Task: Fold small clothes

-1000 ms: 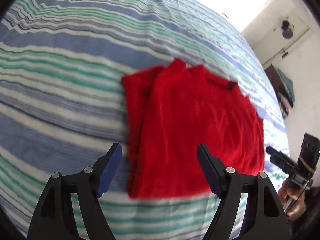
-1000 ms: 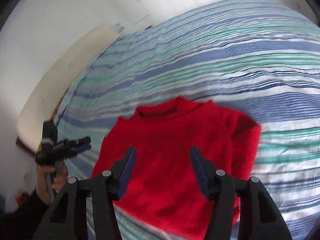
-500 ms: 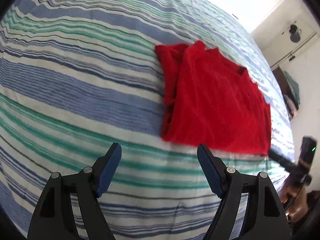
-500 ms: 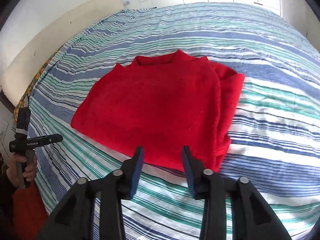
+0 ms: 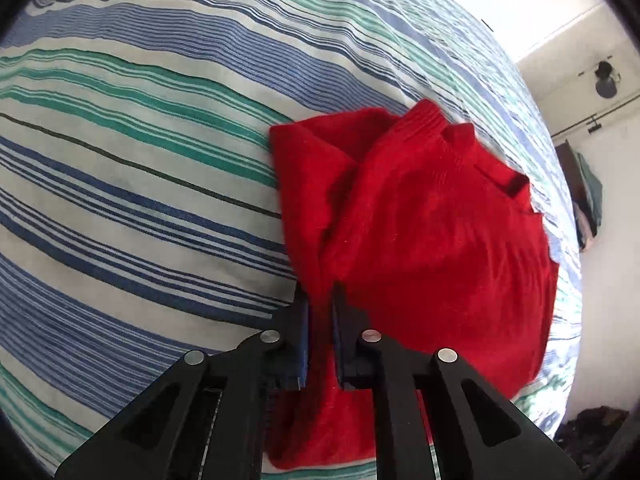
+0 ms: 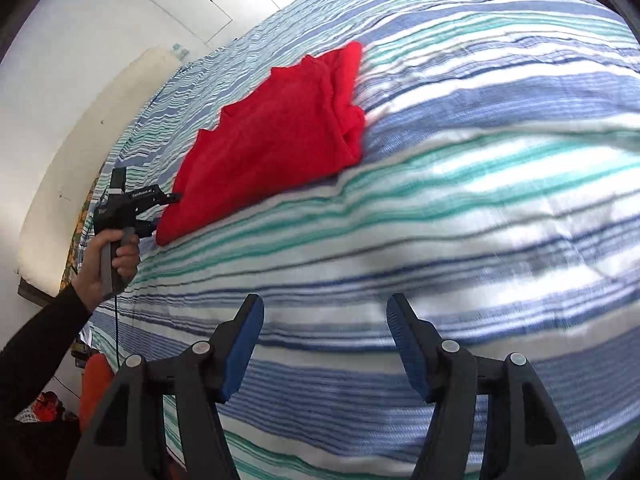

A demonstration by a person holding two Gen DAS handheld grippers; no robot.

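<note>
A red sweater [image 5: 420,240], partly folded with its sleeve side turned in, lies on the striped bed cover [image 5: 140,200]. My left gripper [image 5: 320,300] is shut on the sweater's near left hem corner, with red cloth pinched between the blue pads. The right wrist view shows that same gripper [image 6: 160,210] in a hand [image 6: 112,248] at the sweater's [image 6: 272,128] lower corner. My right gripper [image 6: 325,308] hovers over bare striped cover [image 6: 480,200], well to the right of the sweater. Its jaws are opening and nothing is between them.
A cream padded headboard [image 6: 80,140] runs along the bed's far left side. A shelf with hanging cloth [image 5: 588,200] stands by the white wall at right. An orange item [image 6: 94,376] lies beside the bed at the lower left.
My left gripper came down onto the sweater's hem corner and shut on it. My right gripper swung away to the right, off the sweater, and its jaws stand wider.
</note>
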